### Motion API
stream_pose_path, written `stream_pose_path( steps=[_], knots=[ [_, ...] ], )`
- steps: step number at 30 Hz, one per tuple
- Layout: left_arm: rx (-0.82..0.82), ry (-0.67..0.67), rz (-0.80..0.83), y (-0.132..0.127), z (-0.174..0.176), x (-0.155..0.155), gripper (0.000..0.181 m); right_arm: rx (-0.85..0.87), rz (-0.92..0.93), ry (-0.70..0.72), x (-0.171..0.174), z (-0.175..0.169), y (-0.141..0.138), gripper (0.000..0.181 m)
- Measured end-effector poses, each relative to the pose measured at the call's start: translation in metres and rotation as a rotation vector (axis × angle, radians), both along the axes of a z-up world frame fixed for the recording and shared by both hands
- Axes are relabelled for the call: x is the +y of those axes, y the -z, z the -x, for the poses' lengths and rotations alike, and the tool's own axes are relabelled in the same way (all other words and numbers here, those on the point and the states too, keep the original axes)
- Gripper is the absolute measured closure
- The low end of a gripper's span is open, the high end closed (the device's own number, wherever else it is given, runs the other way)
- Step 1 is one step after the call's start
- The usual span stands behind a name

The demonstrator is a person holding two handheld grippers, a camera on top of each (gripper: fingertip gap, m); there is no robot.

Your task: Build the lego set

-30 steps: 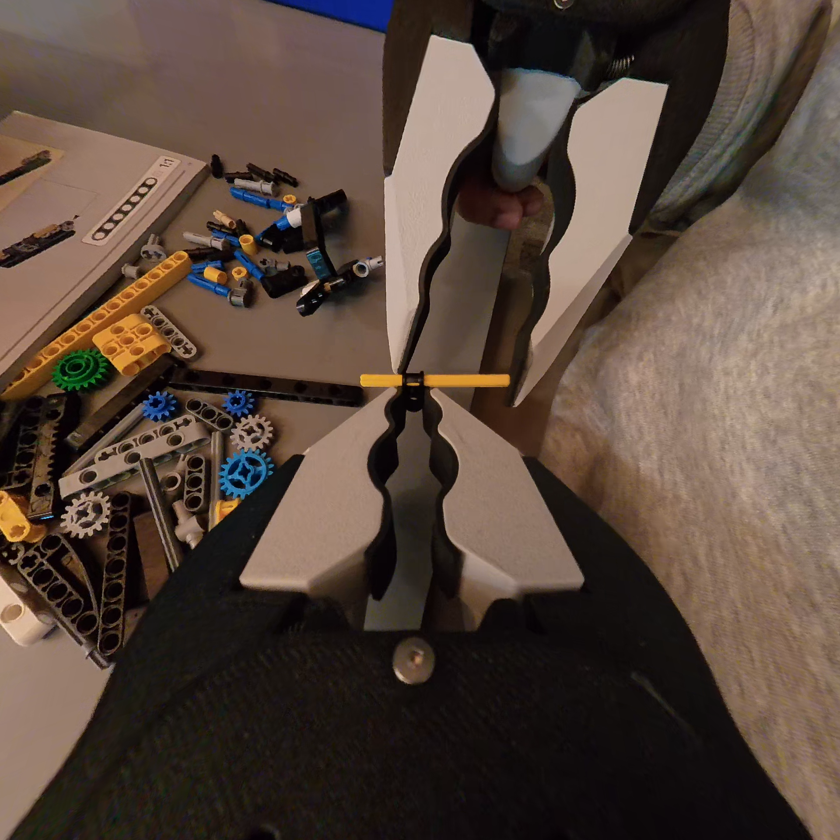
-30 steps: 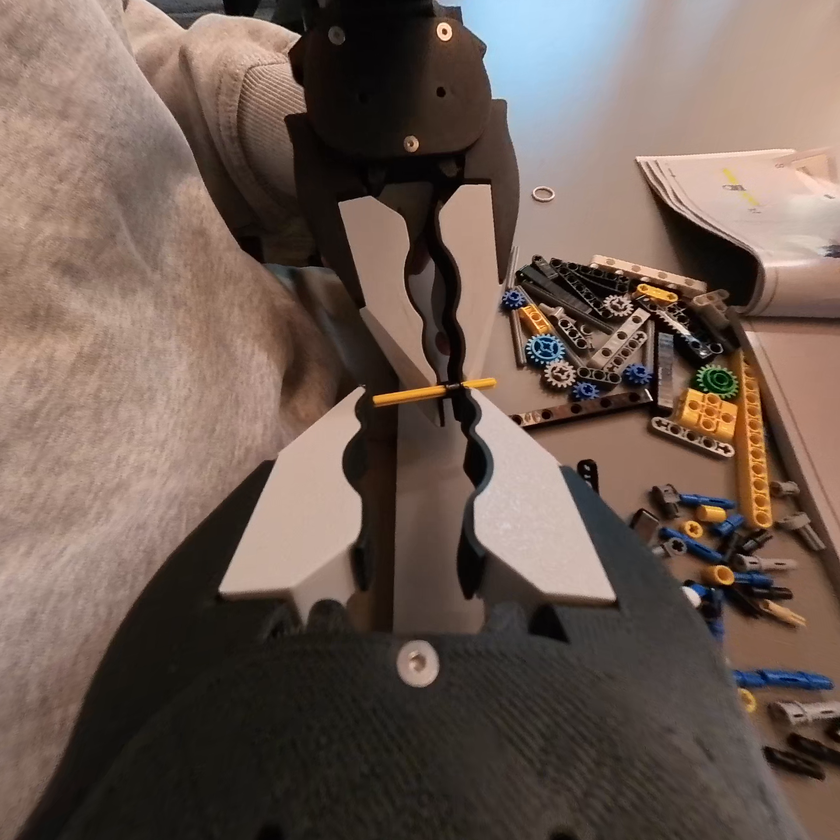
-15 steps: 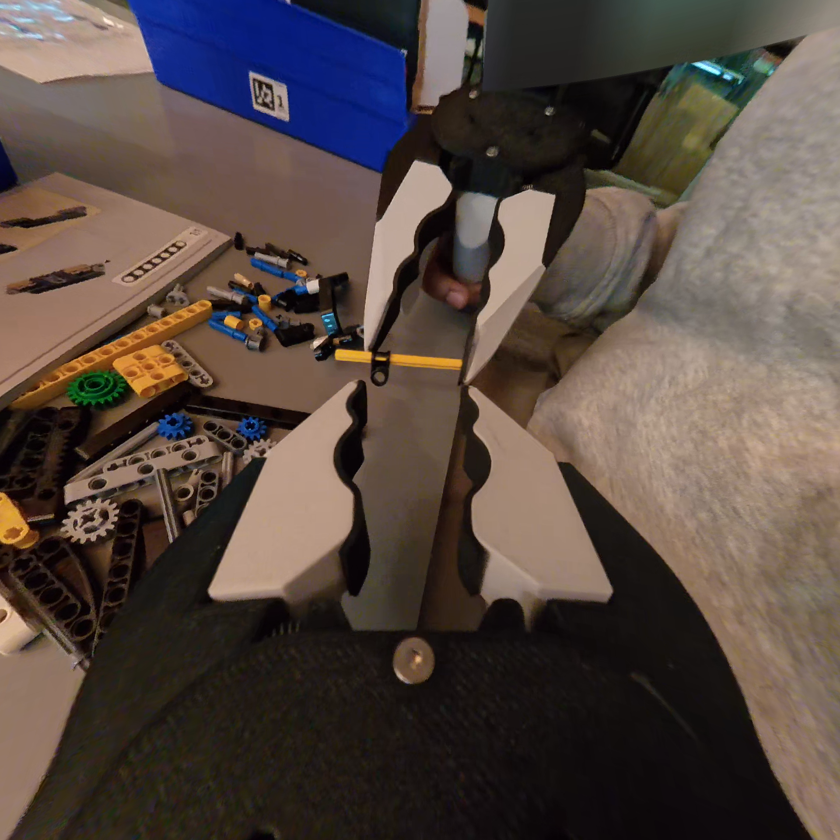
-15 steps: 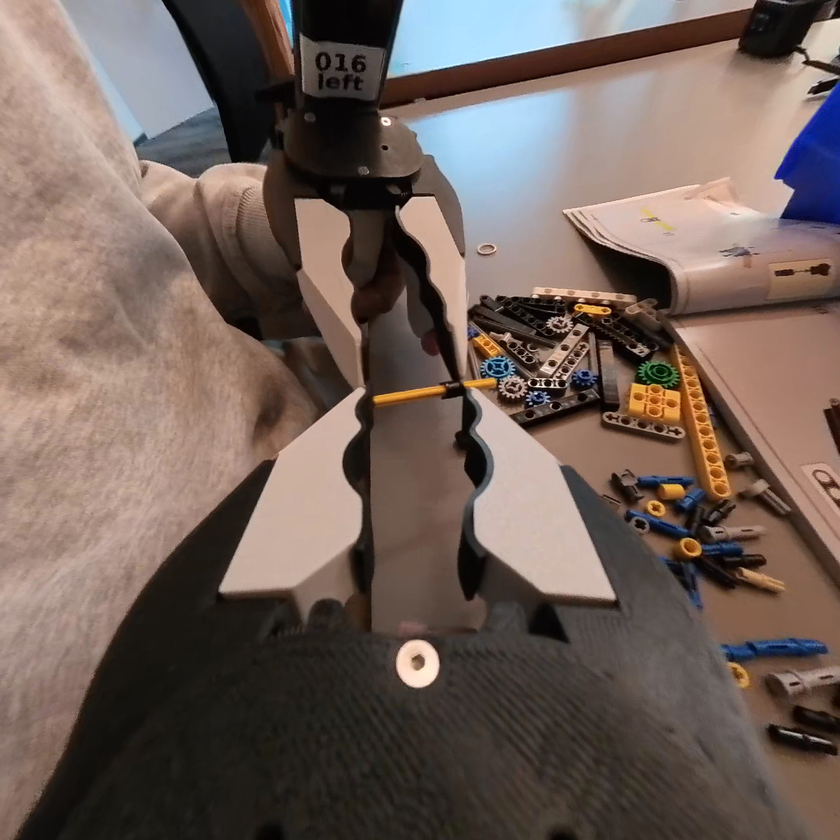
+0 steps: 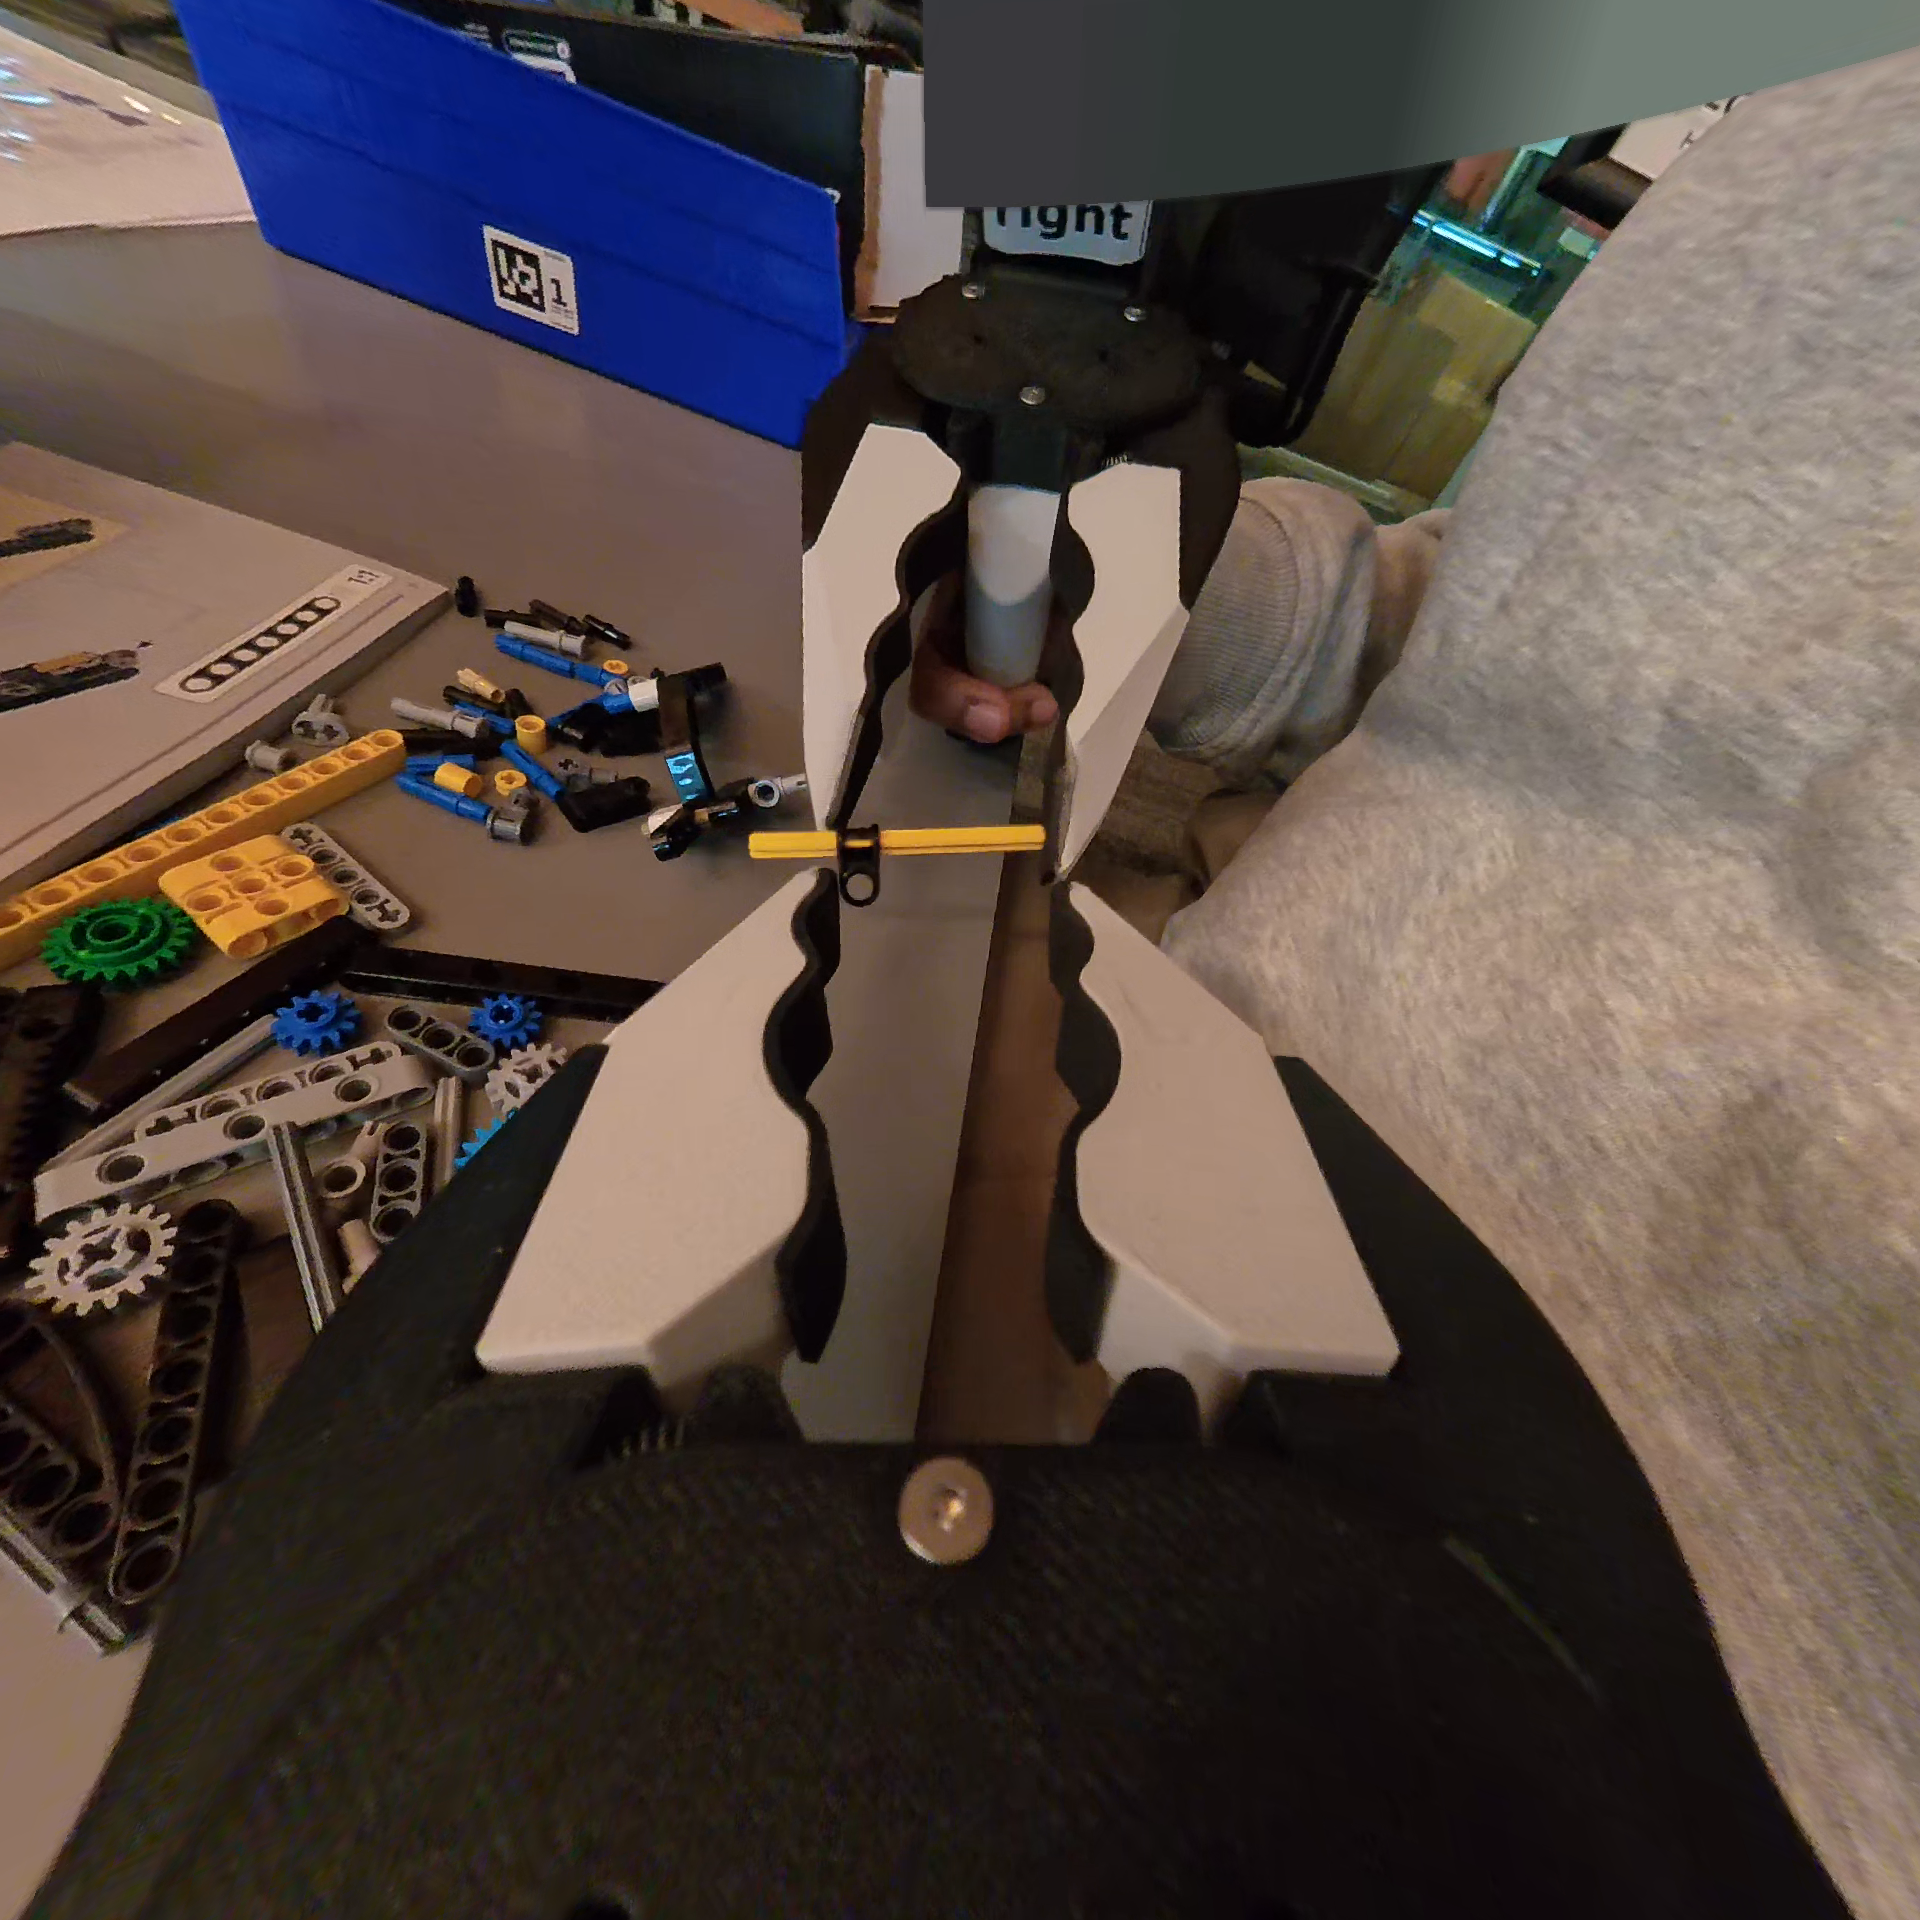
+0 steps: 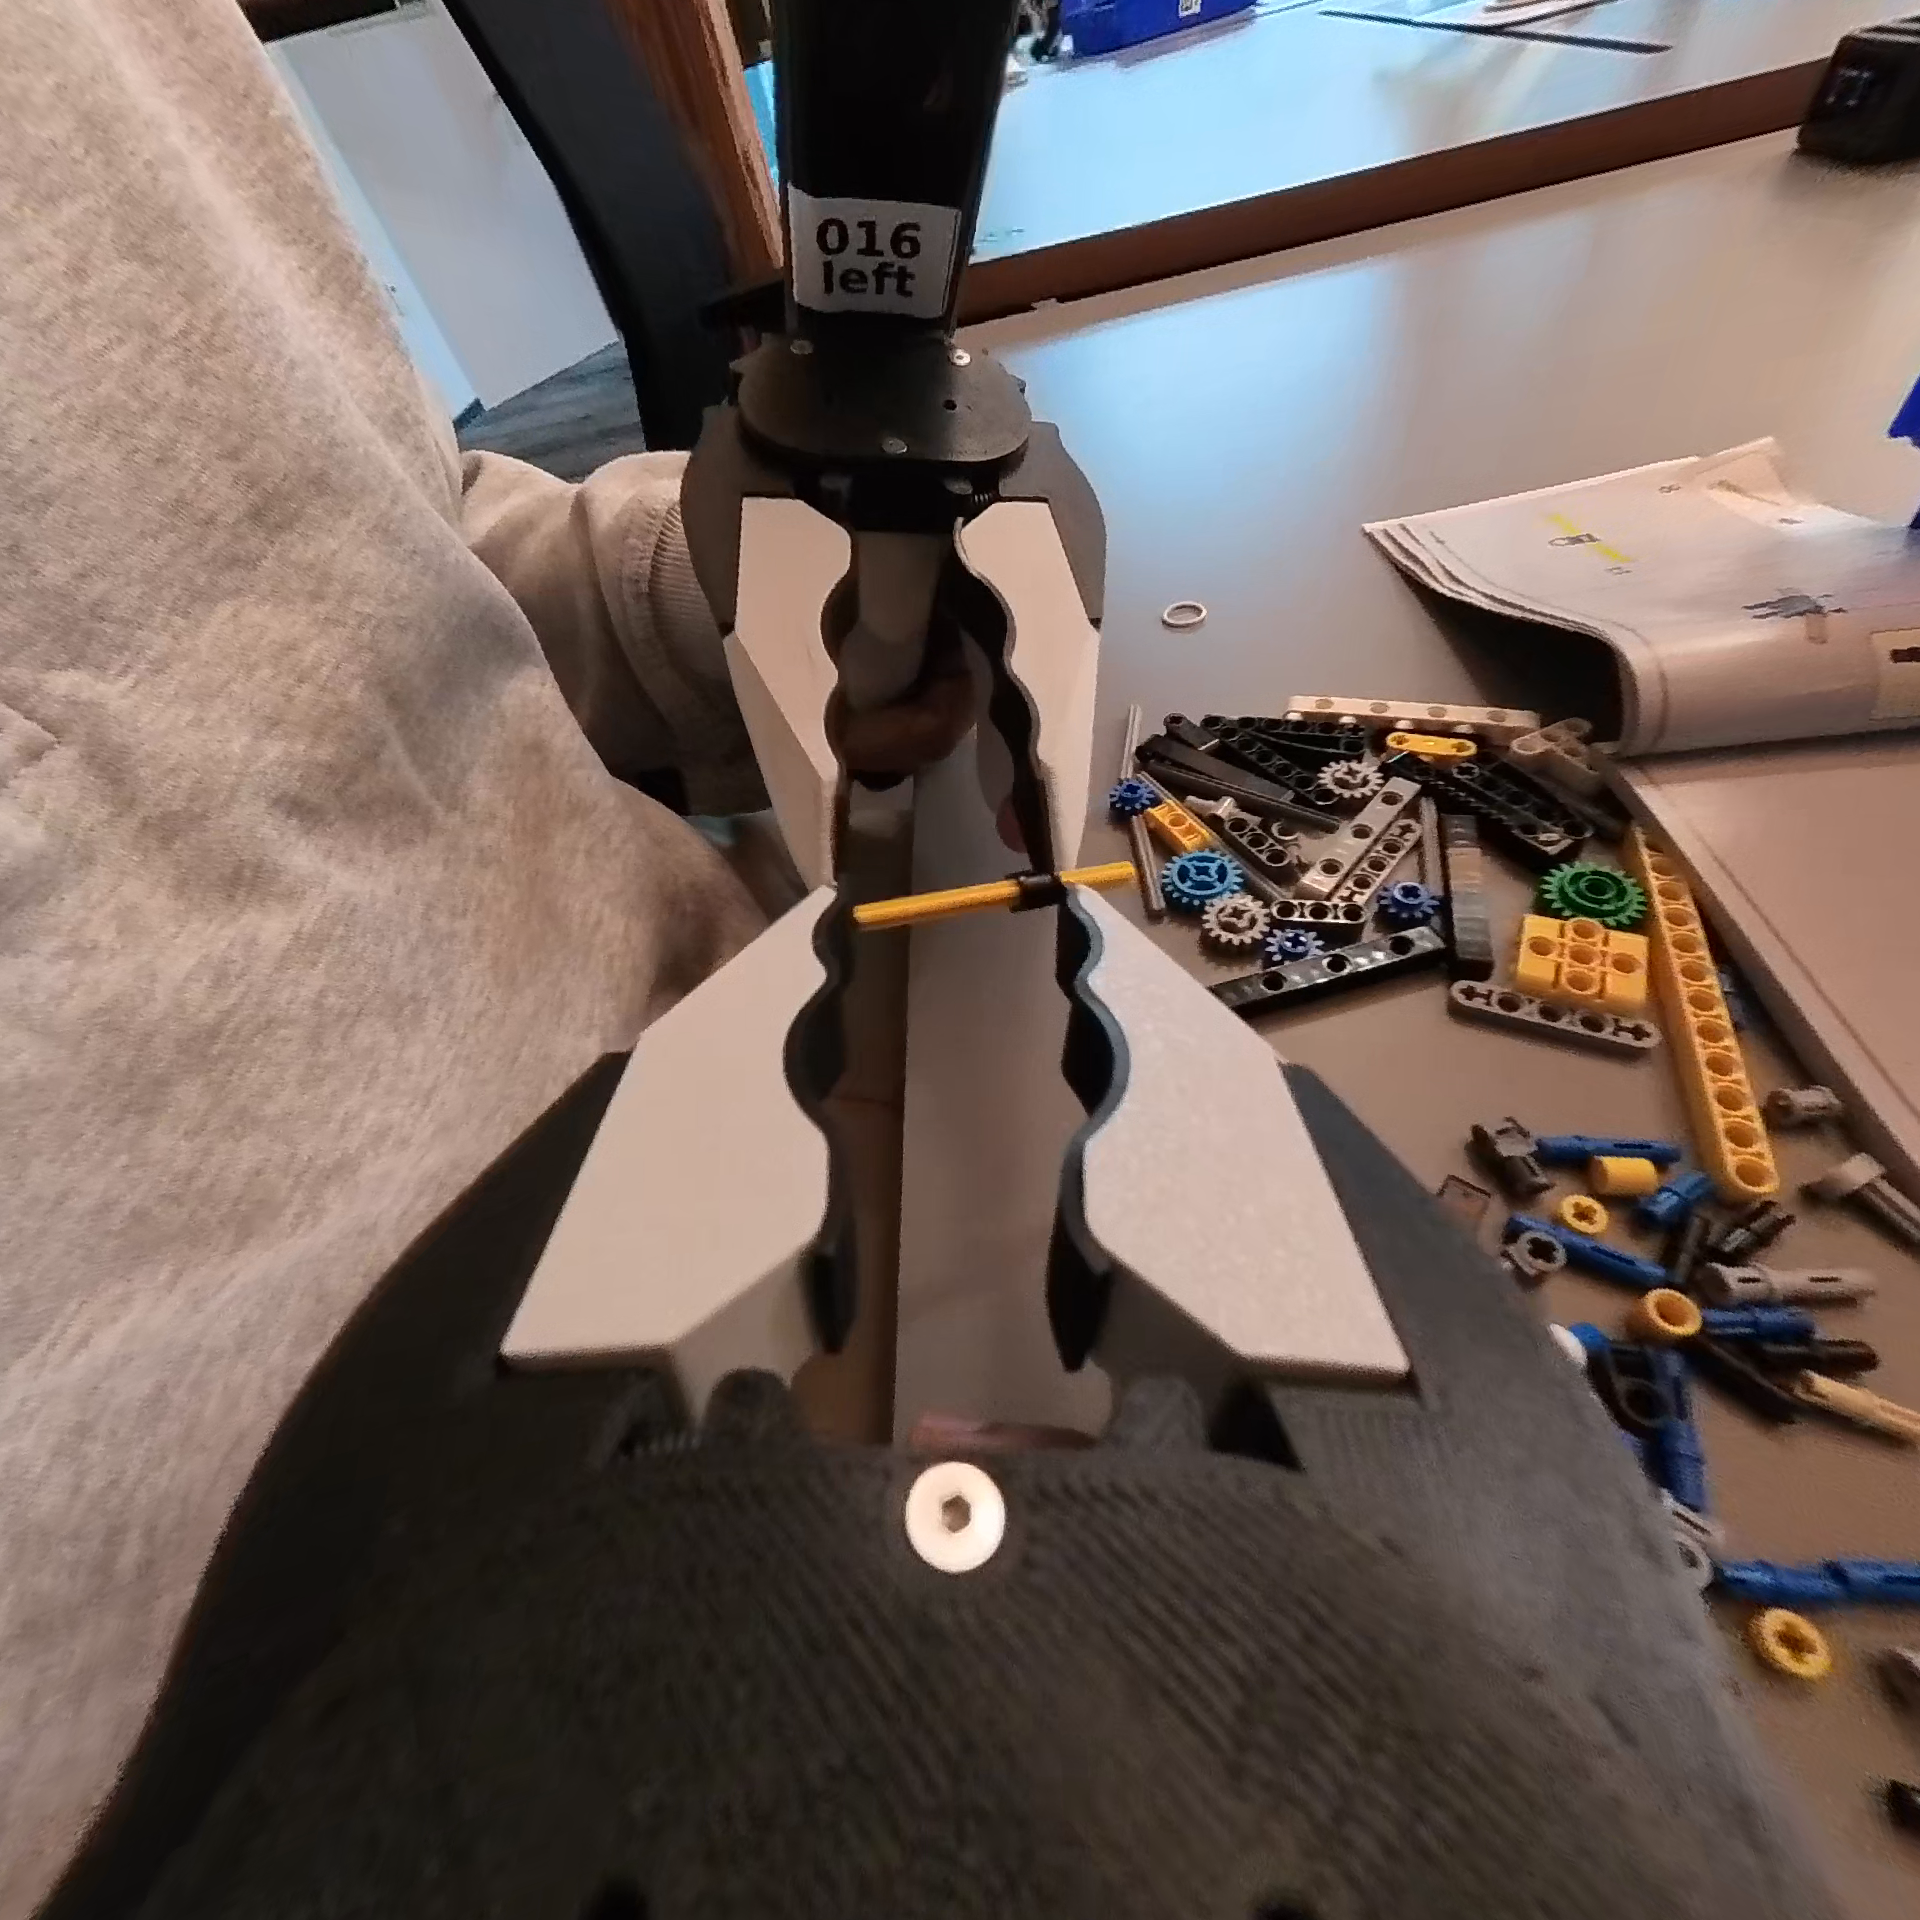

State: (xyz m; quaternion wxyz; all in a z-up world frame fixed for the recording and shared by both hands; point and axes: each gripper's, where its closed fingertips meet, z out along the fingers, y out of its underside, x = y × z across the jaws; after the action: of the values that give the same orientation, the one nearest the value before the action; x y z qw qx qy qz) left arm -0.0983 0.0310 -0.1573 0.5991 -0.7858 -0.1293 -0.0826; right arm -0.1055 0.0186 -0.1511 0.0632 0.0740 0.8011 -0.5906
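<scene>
My right claw (image 6: 951, 906) carries the yellow axle (image 5: 935, 840) crosswise at its tips, up in the air above the near edge of the desk (image 5: 520, 468). Its jaws stand partly apart. 1 tip sits against the end of the axle and the other against the small black connector (image 5: 858, 864) threaded on it, while the rest of the axle sticks out past that connector. I cannot see exactly how the tips bear on it. My left claw (image 5: 940, 891) faces the right one tip to tip and is open and holds nothing. 1 of its tips is just beside the connector's hanging ring and the other sits just under the axle's far end. The loose lego parts lie on the desk to my left in the left wrist view. They include a green gear (image 5: 117, 940), a long yellow beam (image 5: 208, 821), a scatter of blue pins (image 5: 447, 795), several black and grey beams and small blue gears. The open instruction booklet (image 5: 156, 623) lies behind the pile, and a blue bin (image 5: 520, 208) stands farther back. A grey fleece sleeve (image 5: 1558, 831) fills the right of that view.
</scene>
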Motion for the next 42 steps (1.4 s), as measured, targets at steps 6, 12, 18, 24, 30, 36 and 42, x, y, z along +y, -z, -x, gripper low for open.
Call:
stream_pose_path(
  steps=[6, 12, 18, 24, 30, 36, 42],
  knots=[
    [-0.022, -0.006, -0.034, -0.004, 0.003, -0.002, 0.141, -0.065, 0.023, 0.017, 0.0, 0.004, -0.002, 0.143],
    [-0.031, -0.008, -0.049, -0.005, 0.003, -0.001, 0.141, -0.114, 0.045, 0.005, -0.001, 0.003, -0.004, 0.143],
    [-0.036, 0.002, -0.068, -0.007, 0.002, -0.001, 0.146, -0.12, 0.058, -0.006, -0.001, 0.001, -0.005, 0.143],
    [0.019, -0.039, -0.042, -0.006, 0.006, -0.002, 0.164, -0.109, 0.055, -0.031, -0.002, -0.003, -0.005, 0.143],
    [0.037, -0.059, 0.018, 0.002, 0.008, 0.0, 0.164, -0.089, 0.005, -0.022, -0.001, -0.002, 0.002, 0.144],
    [0.056, -0.085, 0.046, 0.005, 0.011, 0.001, 0.168, -0.091, -0.009, -0.012, -0.001, -0.001, 0.004, 0.144],
    [0.077, -0.131, 0.07, 0.008, 0.018, 0.0, 0.177, -0.09, -0.02, 0.003, -0.001, 0.0, 0.006, 0.144]
  ],
)
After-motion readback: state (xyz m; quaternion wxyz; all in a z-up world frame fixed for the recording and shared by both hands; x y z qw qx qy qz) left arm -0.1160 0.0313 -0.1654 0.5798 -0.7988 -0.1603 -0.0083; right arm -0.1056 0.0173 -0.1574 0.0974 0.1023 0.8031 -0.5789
